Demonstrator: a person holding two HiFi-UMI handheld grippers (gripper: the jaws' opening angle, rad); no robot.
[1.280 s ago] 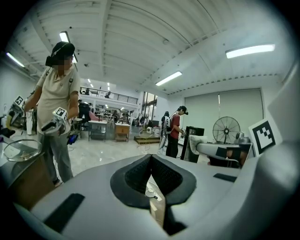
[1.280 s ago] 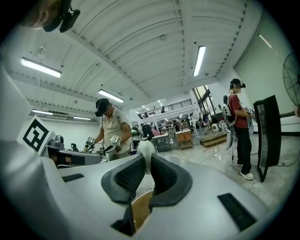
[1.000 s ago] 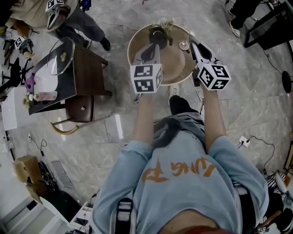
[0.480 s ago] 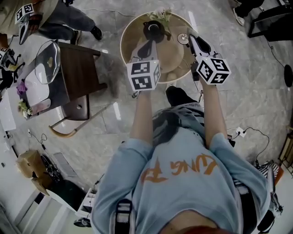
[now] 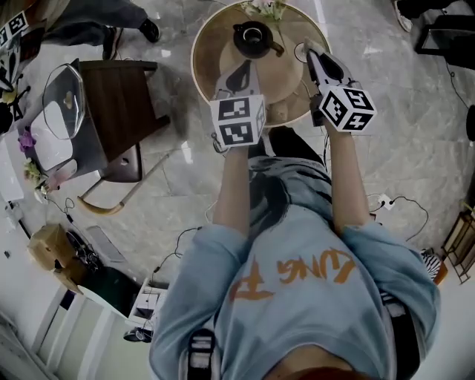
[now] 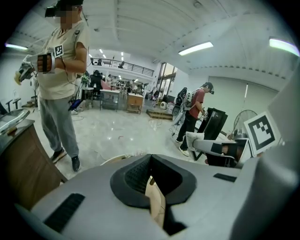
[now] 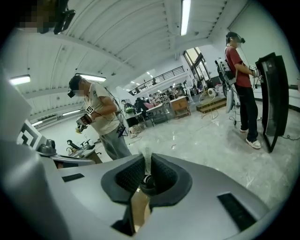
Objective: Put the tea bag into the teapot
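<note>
A pale marble floor (image 5: 415, 148) is seen under a round wooden counter (image 5: 215, 44) at the top of the head view, with a dark side table (image 5: 119, 96) to its left. A dark teapot (image 5: 252, 35) is set upright near the counter's far edge, its top uncovered, and a sprig of flowers (image 5: 266, 9) is placed just behind it. A small round object (image 5: 299, 52) is located on the counter to the right of the teapot. The left hand-held gripper (image 5: 242, 70) is held over the counter just short of the teapot. Its jaws are pressed together with nothing between them, as shown in the left gripper view (image 6: 149, 158). The right hand-held gripper (image 5: 309, 50) is held beside the small round object, apart from the teapot. Its jaws are pinched on a thin, pale strip, read as the tea bag (image 7: 147, 153), which protrudes above the jaw tips (image 7: 146, 164). The tea bag is thus outside the teapot.
</note>
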